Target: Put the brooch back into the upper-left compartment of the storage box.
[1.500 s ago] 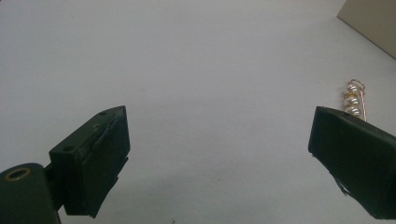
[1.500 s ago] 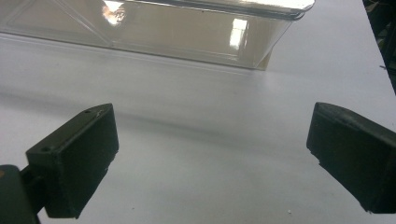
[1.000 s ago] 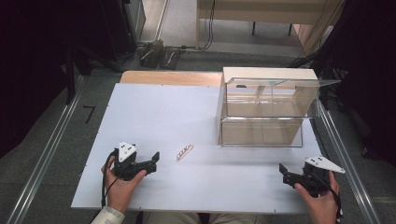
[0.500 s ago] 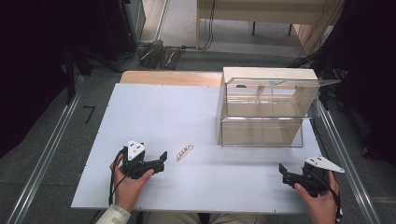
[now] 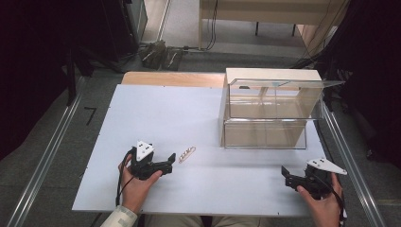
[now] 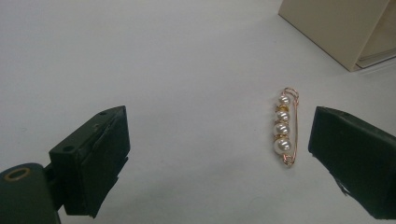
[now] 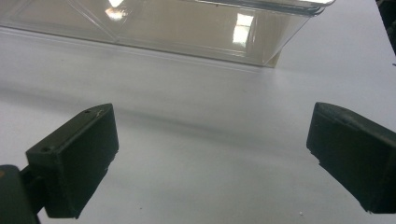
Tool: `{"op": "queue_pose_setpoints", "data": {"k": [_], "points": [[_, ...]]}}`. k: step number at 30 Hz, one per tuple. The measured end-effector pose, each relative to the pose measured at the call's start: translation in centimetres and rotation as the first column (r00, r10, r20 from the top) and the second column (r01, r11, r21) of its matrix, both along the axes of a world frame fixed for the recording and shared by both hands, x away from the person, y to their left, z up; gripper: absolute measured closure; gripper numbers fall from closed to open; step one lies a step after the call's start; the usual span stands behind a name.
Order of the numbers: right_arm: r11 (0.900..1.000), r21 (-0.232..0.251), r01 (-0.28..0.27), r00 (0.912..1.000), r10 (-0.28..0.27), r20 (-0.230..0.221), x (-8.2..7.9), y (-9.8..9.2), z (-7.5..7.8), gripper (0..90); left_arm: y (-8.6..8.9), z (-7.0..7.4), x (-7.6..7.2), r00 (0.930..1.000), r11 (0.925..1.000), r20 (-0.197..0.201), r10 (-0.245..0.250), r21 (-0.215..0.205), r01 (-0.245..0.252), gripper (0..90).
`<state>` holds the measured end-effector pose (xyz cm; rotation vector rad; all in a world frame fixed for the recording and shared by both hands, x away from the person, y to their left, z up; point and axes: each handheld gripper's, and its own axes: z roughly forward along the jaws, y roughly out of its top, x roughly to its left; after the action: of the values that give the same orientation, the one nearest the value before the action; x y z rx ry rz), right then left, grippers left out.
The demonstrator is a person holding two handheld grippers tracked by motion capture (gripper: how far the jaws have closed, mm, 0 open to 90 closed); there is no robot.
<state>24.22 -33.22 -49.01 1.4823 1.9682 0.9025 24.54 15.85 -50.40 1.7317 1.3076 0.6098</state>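
A small gold pin set with several pearls [image 5: 187, 153] [image 6: 285, 127] lies flat on the white table [image 5: 165, 113]. My left gripper [image 5: 171, 158] [image 6: 219, 154] is open just short of it, jaws wide, the pin near the right-hand jaw in the left gripper view. A clear plastic box with a lifted lid [image 5: 269, 113] [image 7: 154, 23] stands at the back right, backed by a cream panel [image 6: 336, 28]. My right gripper [image 5: 285, 172] [image 7: 212, 158] is open near the front right edge, pointing toward the box, with nothing between its jaws.
A wooden board [image 5: 170, 78] lies behind the table. Metal rails [image 5: 45, 161] run along both sides of the table. Cables and dark equipment [image 5: 158, 52] sit on the floor beyond.
My left gripper has slid to the right across the table, closing in on the pearl pin. The right gripper has stayed in place.
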Motion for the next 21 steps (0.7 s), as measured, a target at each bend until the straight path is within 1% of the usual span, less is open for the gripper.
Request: {"op": "queue_pose_setpoints", "data": {"k": [15, 21], "points": [[1.0, 0.004, 0.002, 1.0, -0.002, 0.001, 0.0, 0.0, 0.0, 0.7, -1.4, -0.2, 0.4, 0.9995, 0.9995, -0.003, -0.03, -0.004, 0.03, 5.9], [1.0, 0.003, 0.001, 1.0, -0.001, 0.003, 0.0, -0.1, 0.0, 0.8, -1.8, -0.4, 0.5, 0.9991, 0.9992, -0.01, -0.04, 0.001, 0.04, 5.9]]}}
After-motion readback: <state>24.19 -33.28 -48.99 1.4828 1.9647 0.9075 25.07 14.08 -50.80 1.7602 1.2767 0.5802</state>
